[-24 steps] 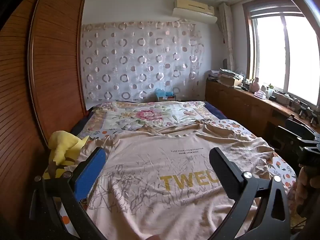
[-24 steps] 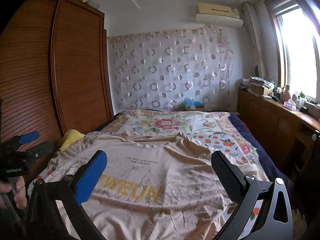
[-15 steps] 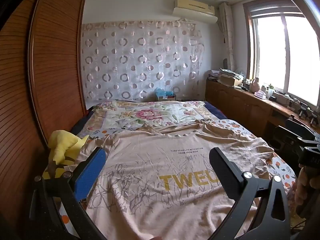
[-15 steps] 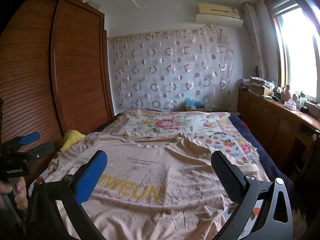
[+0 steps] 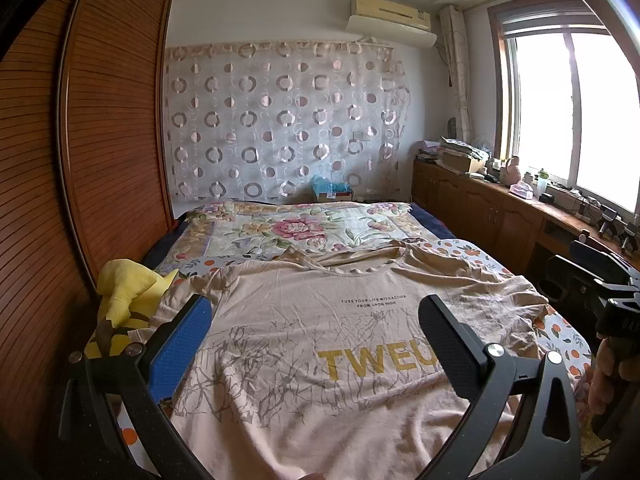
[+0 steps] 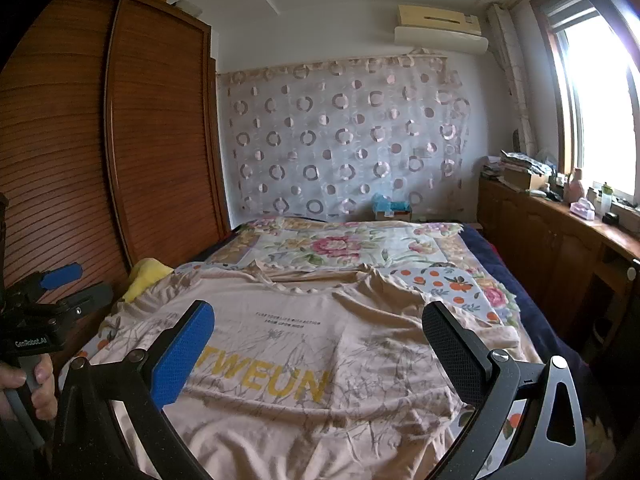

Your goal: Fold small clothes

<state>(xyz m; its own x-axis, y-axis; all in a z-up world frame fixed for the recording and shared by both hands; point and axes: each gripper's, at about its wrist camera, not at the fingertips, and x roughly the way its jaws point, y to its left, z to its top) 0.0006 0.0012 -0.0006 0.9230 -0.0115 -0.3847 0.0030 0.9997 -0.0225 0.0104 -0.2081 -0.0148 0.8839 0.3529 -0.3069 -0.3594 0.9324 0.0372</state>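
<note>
A beige T-shirt (image 5: pixel 320 336) with yellow "TWEUN" lettering lies spread face up on the bed, neck toward the far wall; it also shows in the right wrist view (image 6: pixel 288 344). My left gripper (image 5: pixel 316 332) is open and empty, held above the shirt's lower left part. My right gripper (image 6: pixel 320 336) is open and empty above the shirt's lower right part. Each gripper shows at the edge of the other's view: the right one (image 5: pixel 600 280) and the left one (image 6: pixel 60 284).
A yellow plush toy (image 5: pixel 128 292) lies at the bed's left edge beside the wooden wardrobe (image 5: pixel 80 160). A floral quilt (image 5: pixel 304 228) covers the far half of the bed. A wooden cabinet with clutter (image 5: pixel 500 208) runs along the right under the window.
Both grippers have lifted very slightly; the shirt sits a touch lower in each view. Both stay open and empty.
</note>
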